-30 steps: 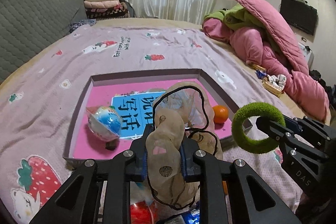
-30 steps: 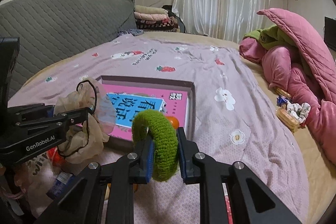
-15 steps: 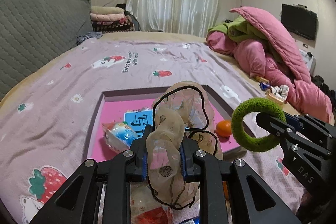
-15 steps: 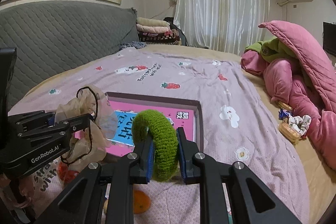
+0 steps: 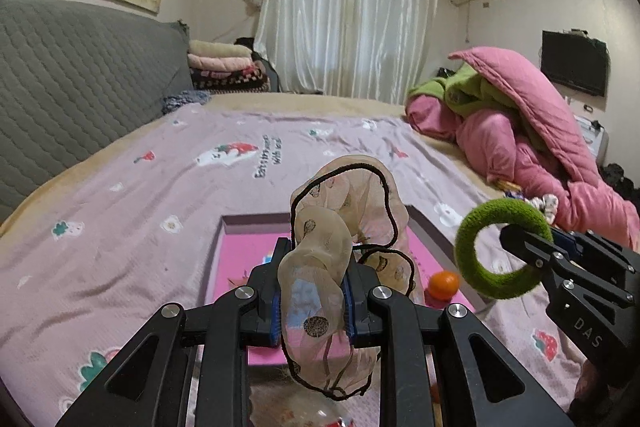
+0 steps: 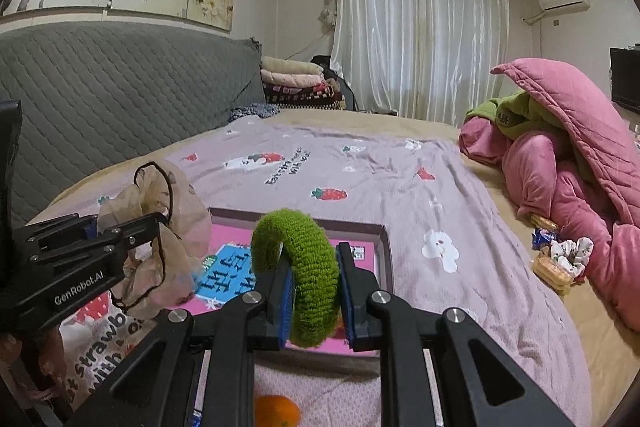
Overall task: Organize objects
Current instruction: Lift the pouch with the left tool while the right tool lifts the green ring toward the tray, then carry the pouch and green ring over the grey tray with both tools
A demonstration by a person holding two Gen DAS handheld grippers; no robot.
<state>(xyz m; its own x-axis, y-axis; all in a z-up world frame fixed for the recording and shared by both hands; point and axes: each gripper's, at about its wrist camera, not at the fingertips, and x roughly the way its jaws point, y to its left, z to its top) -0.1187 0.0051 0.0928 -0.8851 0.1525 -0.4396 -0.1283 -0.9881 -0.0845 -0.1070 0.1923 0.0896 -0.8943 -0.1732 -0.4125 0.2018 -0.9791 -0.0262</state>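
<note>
— Looking at your left gripper (image 5: 311,307): what is in it?

— You have it clamped on a sheer beige scrunchie (image 5: 340,259). The fabric is thin and see-through, dotted with brown spots, and a black cord edge loops along its ruffles. It bulges above and hangs below your pads, held up over the near end of the tray (image 5: 256,223).

— And your right gripper (image 6: 314,303)?

— That one is clamped on a green scrunchie (image 6: 304,267). It is a thick, fuzzy ring, moss green, standing upright on edge between your pads. In the left wrist view you see it as a full open ring (image 5: 500,247) at the tip of the right gripper (image 5: 520,247), to the right of the beige one and apart from it.

— What lies under them?

— A shallow tray with a grey rim (image 6: 384,251) sits on the bed (image 6: 400,187), which has a mauve sheet printed with strawberries. Inside the tray lies a pink book with a blue label (image 6: 228,279). A small orange (image 5: 443,285) shows beside the tray's right rim in the left view; whether it is inside or outside, you cannot tell from these views.
</note>
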